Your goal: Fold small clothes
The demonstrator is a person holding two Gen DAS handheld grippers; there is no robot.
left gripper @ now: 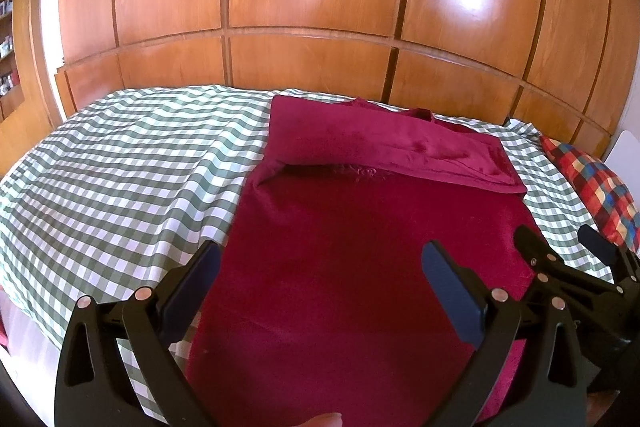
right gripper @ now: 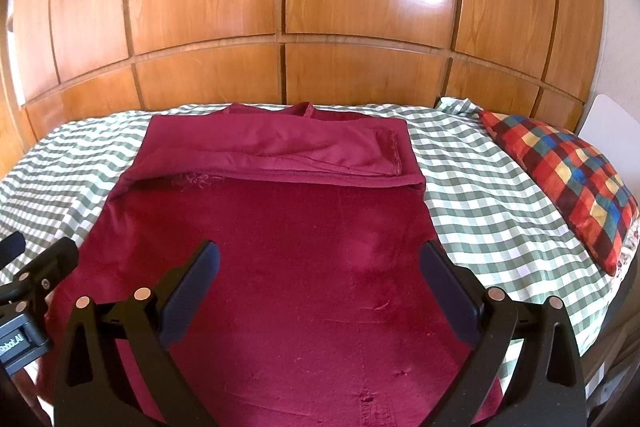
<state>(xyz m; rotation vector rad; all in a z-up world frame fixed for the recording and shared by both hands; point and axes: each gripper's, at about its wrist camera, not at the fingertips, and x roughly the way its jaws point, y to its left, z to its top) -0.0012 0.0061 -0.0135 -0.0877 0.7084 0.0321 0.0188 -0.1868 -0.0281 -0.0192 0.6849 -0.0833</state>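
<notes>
My left tongs (left gripper: pixel 320 275) and right tongs (right gripper: pixel 320 275) both gape, released, above the maroon garment (right gripper: pixel 280 247) lying flat mid-bed (right gripper: pixel 500 211), sleeves folded across near the far edge.

The near hem of the maroon garment (right gripper: pixel 304 267) runs out of both views at the bottom edge, behind the gripper frames, so its end cannot be seen. The checked pillow (left gripper: pixel 596 187) is cut by the right edge in the left wrist view, and small items on a shelf (left gripper: pixel 6 43) at far left are too blurred to identify
</notes>
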